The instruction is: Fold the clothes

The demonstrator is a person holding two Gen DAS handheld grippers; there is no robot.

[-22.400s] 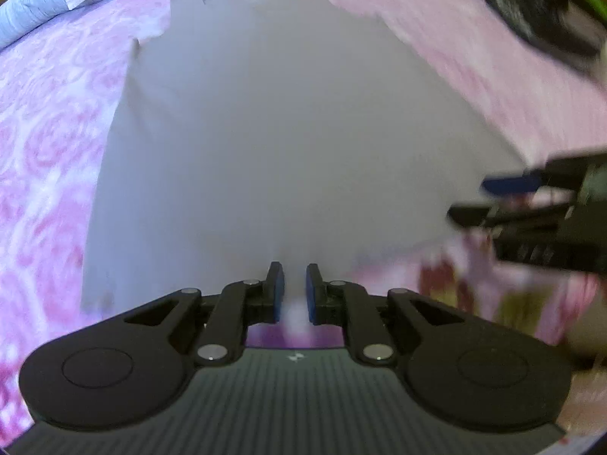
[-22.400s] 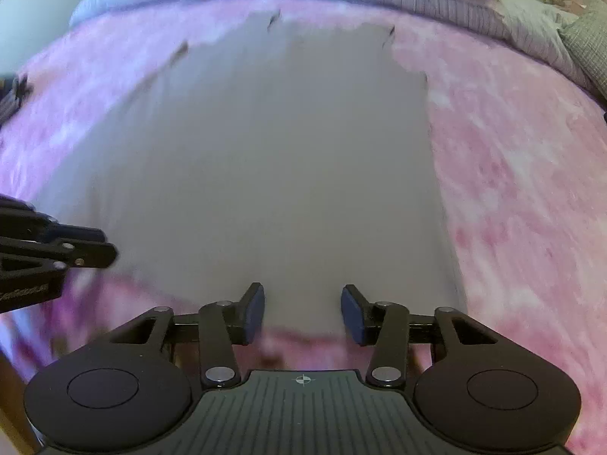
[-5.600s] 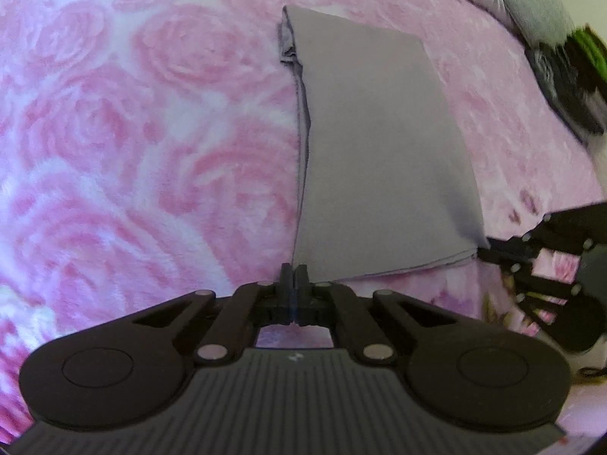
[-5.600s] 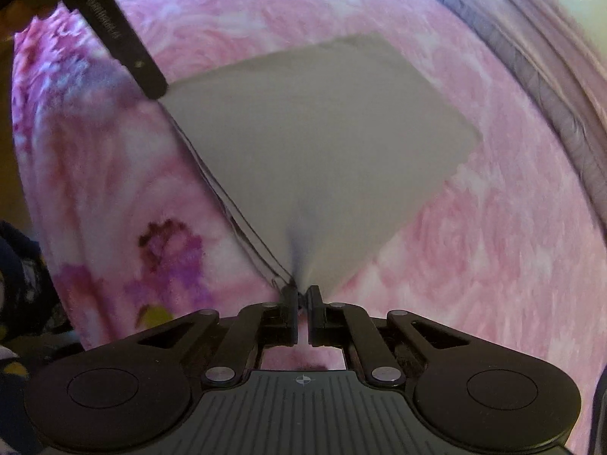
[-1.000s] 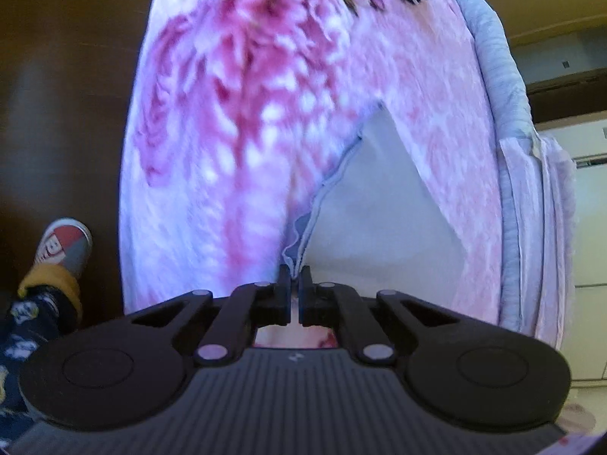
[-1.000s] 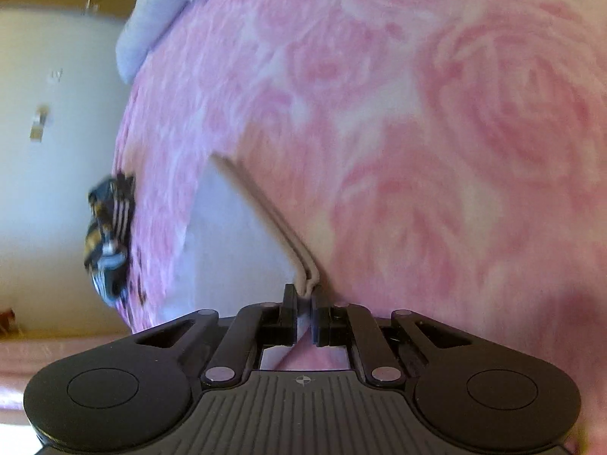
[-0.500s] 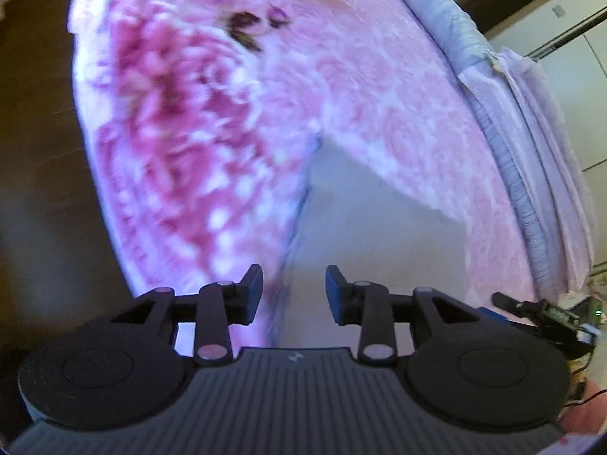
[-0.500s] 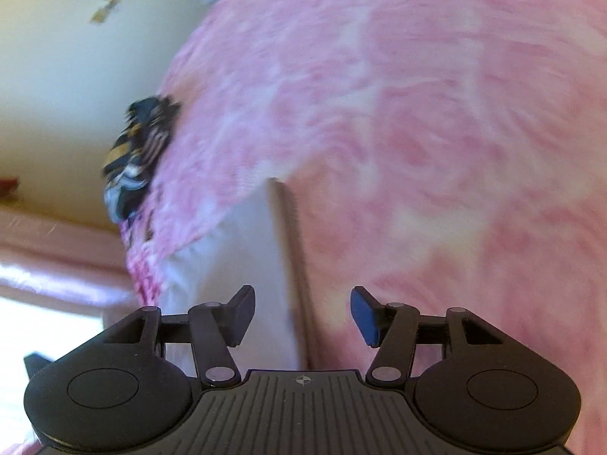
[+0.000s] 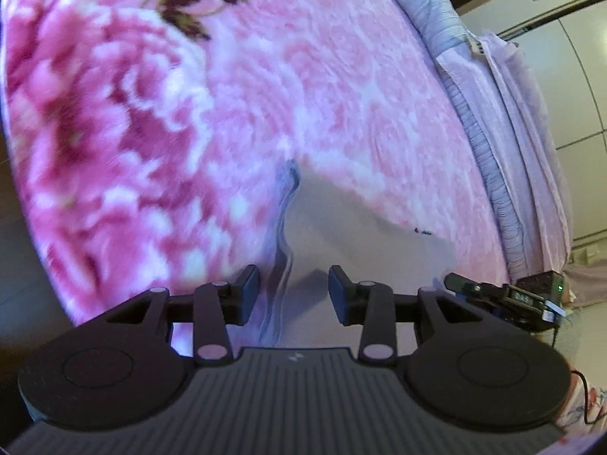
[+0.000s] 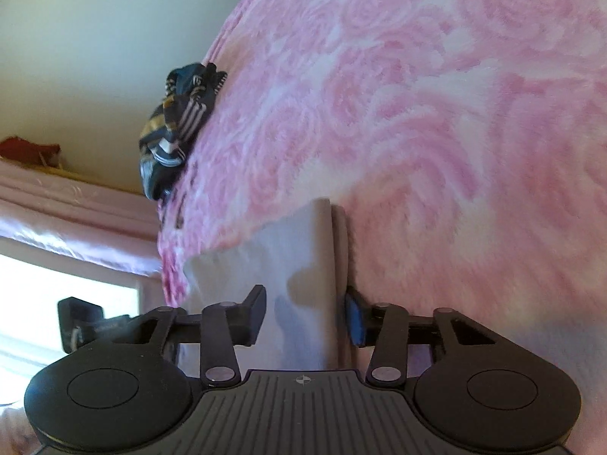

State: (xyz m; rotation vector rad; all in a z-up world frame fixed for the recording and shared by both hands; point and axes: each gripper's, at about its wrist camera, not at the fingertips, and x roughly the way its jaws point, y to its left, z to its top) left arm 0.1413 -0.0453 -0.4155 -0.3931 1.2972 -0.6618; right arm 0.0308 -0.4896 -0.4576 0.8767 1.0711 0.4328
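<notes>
— What does your left wrist view give you?

— My left hand-held gripper stands wide, nothing between its fingers. The folded grey garment lies flat on the pink rose-patterned blanket of the bed, running from between my fingertips up toward 12 o'clock. Its layered edge is rumpled along the side at 11 o'clock. At 3 o'clock I see the tip of my right hand-held gripper, just beside the garment's far corner. A grey ribbed cover and a pale lilac sheet edge the bed from 1 to 3 o'clock.

— And the right wrist view?

— My right hand-held gripper is wide as well and grips nothing. The garment sits between and under its fingers, the thick folded edge running up toward 12 o'clock, next to the blue pad. The blanket fills 12 to 4 o'clock. At 10 o'clock a dark striped bundle of clothing lies at the bed's edge, well apart from the garment.

— Any baskets or boxes?

— None show; the garment rests on the bed alone.
</notes>
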